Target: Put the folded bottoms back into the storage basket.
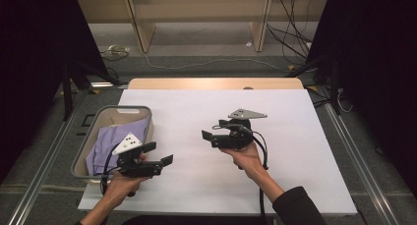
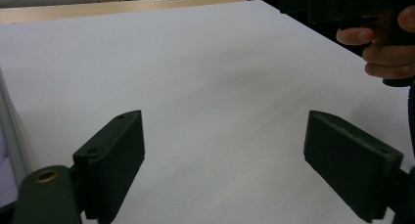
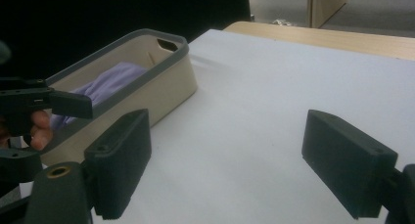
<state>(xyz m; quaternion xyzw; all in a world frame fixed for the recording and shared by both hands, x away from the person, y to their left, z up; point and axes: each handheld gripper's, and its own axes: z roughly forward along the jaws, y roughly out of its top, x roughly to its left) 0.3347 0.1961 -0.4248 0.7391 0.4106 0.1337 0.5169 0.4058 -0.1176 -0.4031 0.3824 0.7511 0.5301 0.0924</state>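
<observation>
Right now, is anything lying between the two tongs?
No. In the high view, only bare white table cover separates the left tongs from the right tongs.

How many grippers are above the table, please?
2. The left gripper is open beside the basket holding the purple cloth; the right gripper is open over the white table middle.

High view: we look forward and down over table (image 1: 206, 185). Gripper views: we sit low, close above sheet. Right gripper view and high view share basket (image 3: 166, 89).
</observation>
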